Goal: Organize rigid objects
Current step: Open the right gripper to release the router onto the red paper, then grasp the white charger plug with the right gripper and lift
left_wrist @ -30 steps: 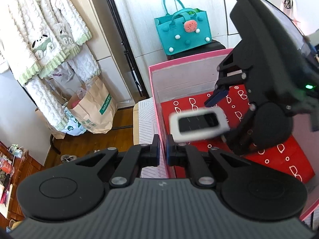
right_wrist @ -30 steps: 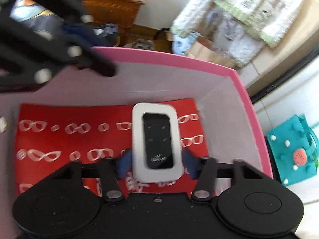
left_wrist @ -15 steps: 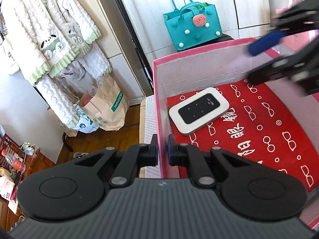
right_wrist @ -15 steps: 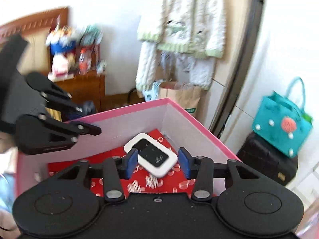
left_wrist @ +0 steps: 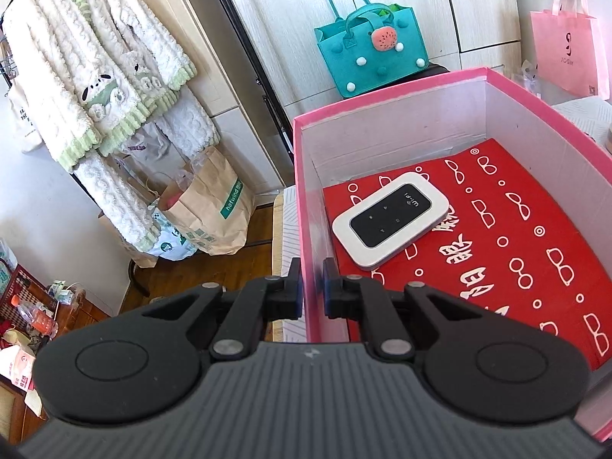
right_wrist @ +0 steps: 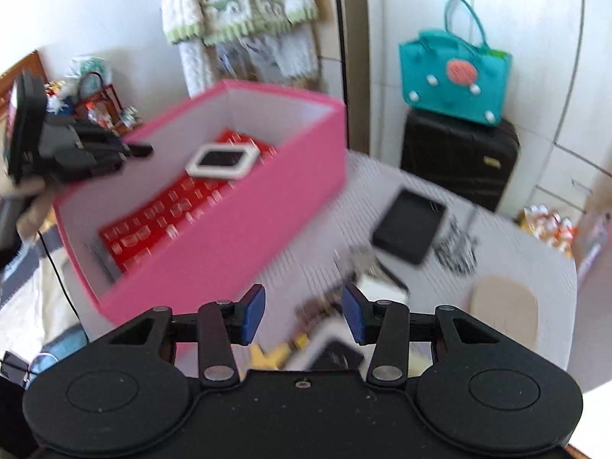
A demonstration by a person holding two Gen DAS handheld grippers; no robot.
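Left wrist view first: the left gripper (left_wrist: 311, 281) is pinching the near-left wall of the pink box (left_wrist: 390, 93), one finger outside and one inside, same clamp as a second ago. The white pocket wifi router (left_wrist: 391, 220) lies flat on the red glasses-print liner (left_wrist: 535, 229) in the box's far-left corner, screen up. A second ago it was a blur in the air with the right gripper filling the box's right side; that gripper is gone from this view now. Behind the box sits the teal felt bag (left_wrist: 371, 49), with a pink tote (left_wrist: 570, 53) off to the box's right.

Right wrist view: the right gripper (right_wrist: 302, 315) has pulled out of the box and swung over the white table (right_wrist: 508, 244), its blue pads spread wide with nothing between them. A second ago they were squeezing the router. The box is now up-left of the fingers, router inside it, left gripper (right_wrist: 141, 150) on its far wall. Right of the box on the table are a black case (right_wrist: 409, 225), a beige pad (right_wrist: 505, 311) and some smeared small stuff I can't make out.
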